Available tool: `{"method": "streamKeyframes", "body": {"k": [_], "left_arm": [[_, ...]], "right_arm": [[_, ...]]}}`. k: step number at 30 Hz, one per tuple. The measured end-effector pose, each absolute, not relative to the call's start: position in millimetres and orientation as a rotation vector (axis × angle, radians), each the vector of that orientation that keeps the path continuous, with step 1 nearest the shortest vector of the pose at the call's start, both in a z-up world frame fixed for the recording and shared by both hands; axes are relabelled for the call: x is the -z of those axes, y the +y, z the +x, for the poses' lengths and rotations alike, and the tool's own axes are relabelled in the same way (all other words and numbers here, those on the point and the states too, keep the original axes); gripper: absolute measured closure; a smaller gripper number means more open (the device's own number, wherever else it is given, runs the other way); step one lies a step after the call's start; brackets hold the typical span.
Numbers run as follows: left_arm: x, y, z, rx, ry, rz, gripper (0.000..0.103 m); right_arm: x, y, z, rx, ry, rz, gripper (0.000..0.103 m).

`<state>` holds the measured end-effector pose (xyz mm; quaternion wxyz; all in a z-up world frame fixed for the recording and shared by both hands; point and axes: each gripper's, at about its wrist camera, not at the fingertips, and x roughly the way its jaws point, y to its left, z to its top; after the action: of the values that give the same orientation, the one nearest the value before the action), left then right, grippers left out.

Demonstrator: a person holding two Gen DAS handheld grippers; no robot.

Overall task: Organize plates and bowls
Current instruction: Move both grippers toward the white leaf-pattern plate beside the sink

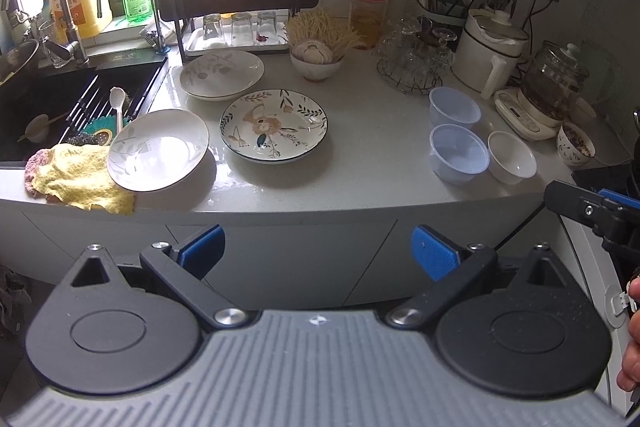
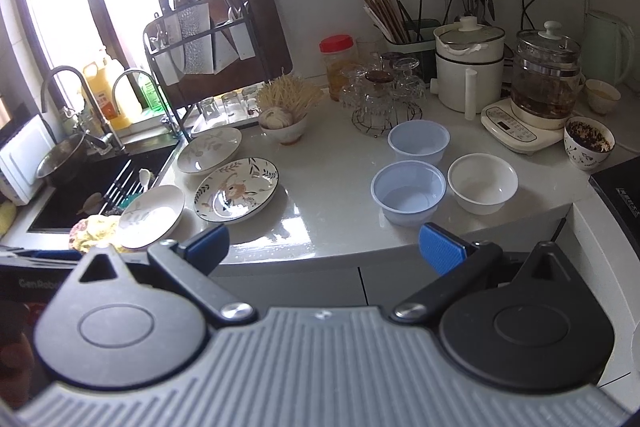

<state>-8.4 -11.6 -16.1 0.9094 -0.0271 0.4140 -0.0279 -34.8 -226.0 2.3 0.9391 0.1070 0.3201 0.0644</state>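
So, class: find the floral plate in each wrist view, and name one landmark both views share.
Left wrist: floral plate at centre, on the counter.
Right wrist: floral plate left of centre, near the sink.
Shared landmark: red-lidded jar behind it.

Counter (image 1: 360, 183) pale grey-white, glossy. Floral plate (image 1: 274, 125) mid-counter: white, tan flower, dark leaf sprigs, dark rim. Plate (image 1: 158, 151) at front-left edge: white, faint grey leaf print. Plate (image 1: 221, 74) behind it near sink: white, beige-grey leaves. Two plastic bowls (image 1: 459, 154) (image 1: 454, 110) toward right: translucent pale blue. Bowl (image 1: 512, 157) beside them: plain white. Cloth (image 1: 80, 179) at left front edge: yellow, over pink-brown knit. Sink (image 1: 52, 107) black. Jar (image 1: 369, 13) at back: amber, red lid. Small cup (image 1: 575, 145) far right: white, dark sprig print. Both grippers (image 1: 318, 253) (image 2: 324, 251): black arms, blue pads, grey ribbed body.
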Motion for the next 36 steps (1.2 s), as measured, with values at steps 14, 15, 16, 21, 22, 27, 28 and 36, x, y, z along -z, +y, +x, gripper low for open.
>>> {"method": "streamKeyframes", "body": {"k": [14,15,16,21,22,27,28,36], "left_arm": [[14,-16,-11,0.089,0.842,-0.040,0.001],[14,-16,-10,0.089,0.842,-0.040,0.001],[14,-17,-11,0.089,0.842,-0.044,0.001],[15,-14,-8,0.085,0.838,-0.054,0.001],[16,-13,-8,0.085,0.832,-0.057,0.001],[21,-3,2,0.086,0.837,-0.086,0.001],[22,-1,5,0.085,0.840,-0.087,0.002],[25,29,24,0.097,0.856,-0.143,0.002]], "right_arm": [[1,-223,-42,-0.140,0.664,0.212,0.000],[1,-223,-43,-0.139,0.660,0.211,0.000],[1,-223,-43,-0.137,0.659,0.211,0.000],[4,-223,-40,-0.138,0.656,0.230,0.000],[4,-222,-40,-0.140,0.648,0.228,0.000],[5,-215,-34,-0.128,0.645,0.220,0.000],[5,-213,-33,-0.125,0.646,0.220,0.000],[9,-197,-18,-0.140,0.678,0.255,0.000]]}}
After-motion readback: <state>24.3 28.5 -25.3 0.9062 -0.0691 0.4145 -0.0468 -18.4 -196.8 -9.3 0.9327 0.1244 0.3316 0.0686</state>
